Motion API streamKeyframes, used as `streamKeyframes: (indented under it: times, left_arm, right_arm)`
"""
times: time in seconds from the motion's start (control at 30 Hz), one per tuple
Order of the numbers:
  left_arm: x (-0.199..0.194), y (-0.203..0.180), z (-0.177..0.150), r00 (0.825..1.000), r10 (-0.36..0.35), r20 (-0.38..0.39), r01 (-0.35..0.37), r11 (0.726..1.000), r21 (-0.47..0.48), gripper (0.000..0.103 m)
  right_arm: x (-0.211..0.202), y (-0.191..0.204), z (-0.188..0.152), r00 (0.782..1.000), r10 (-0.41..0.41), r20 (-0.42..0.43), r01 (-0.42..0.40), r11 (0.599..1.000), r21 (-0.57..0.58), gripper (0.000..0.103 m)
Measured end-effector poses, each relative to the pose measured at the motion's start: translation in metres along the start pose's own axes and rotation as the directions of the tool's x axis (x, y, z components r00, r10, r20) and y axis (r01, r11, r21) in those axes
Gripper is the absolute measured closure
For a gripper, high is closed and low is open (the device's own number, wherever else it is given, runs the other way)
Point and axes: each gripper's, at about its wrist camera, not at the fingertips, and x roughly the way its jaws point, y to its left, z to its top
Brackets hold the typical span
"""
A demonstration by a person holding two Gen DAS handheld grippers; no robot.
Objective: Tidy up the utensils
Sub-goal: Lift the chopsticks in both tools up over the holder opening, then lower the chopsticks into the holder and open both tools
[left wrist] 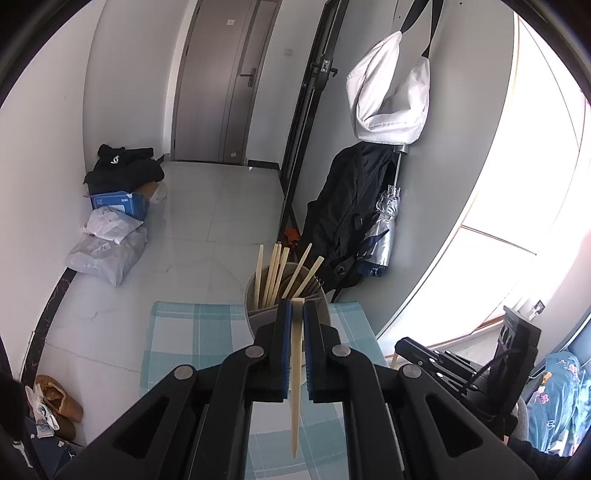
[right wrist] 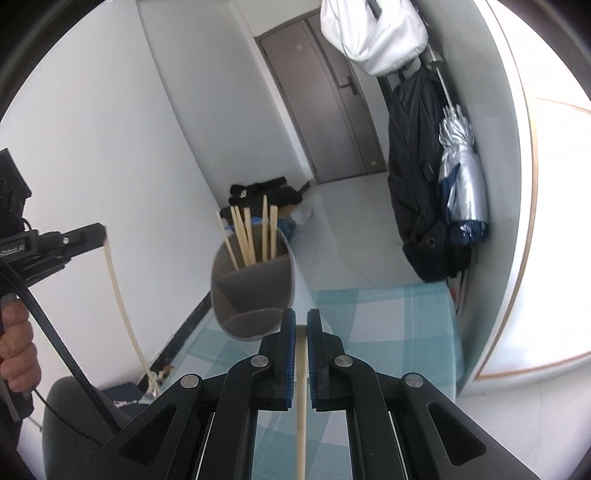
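Note:
A grey divided utensil holder point(left wrist: 258, 317) point(right wrist: 255, 295) stands at the far end of the blue checked table point(left wrist: 177, 339) point(right wrist: 399, 314), with several pale chopsticks point(left wrist: 275, 273) point(right wrist: 245, 240) upright in its back compartment. My left gripper point(left wrist: 297, 306) is shut on one pale chopstick point(left wrist: 295, 387), just in front of the holder's rim. My right gripper point(right wrist: 301, 317) is shut on another pale chopstick point(right wrist: 302, 406), near the holder's front compartment. In the right wrist view the left gripper point(right wrist: 99, 234) hangs at the left with its chopstick point(right wrist: 122, 310) pointing down, a hand point(right wrist: 16, 350) behind it.
A dark jacket point(left wrist: 343, 214) point(right wrist: 413, 177), a folded silver umbrella point(left wrist: 384, 225) point(right wrist: 461, 173) and a white bag point(left wrist: 388, 88) point(right wrist: 373, 29) hang on the wall to the right. Bags and boxes point(left wrist: 110, 229) lie on the floor at the left. Shoes point(left wrist: 59, 402) sit below.

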Motion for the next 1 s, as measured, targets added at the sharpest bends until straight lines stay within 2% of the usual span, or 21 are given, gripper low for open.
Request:
streamKeyframes:
  times: [0.3, 0.57, 0.83, 1.0]
  left_arm:
    - [0.002, 0.0, 0.022, 0.999, 0.002, 0.033, -0.001, 1.0, -0.014, 0.1]
    - [0.005, 0.009, 0.066, 0.992, 0.01, 0.128, -0.004, 0.999, -0.046, 0.1]
    - [0.022, 0.024, 0.096, 0.977, 0.042, 0.207, -0.03, 0.998, -0.064, 0.1]
    - [0.038, 0.032, 0.094, 0.977, 0.05, 0.208, -0.041, 0.998, -0.048, 0.1]
  right_arm:
    - [-0.011, 0.011, 0.026, 0.996, 0.041, 0.075, -0.041, 0.999, 0.0, 0.098]
    - [-0.009, 0.032, 0.09, 0.981, 0.1, 0.168, -0.095, 0.995, -0.04, 0.098]
    - [0.021, 0.053, 0.163, 0.955, 0.146, 0.256, -0.13, 0.988, -0.078, 0.098]
    - [0.049, 0.056, 0.182, 0.947, 0.139, 0.291, -0.124, 0.99, -0.071, 0.098]
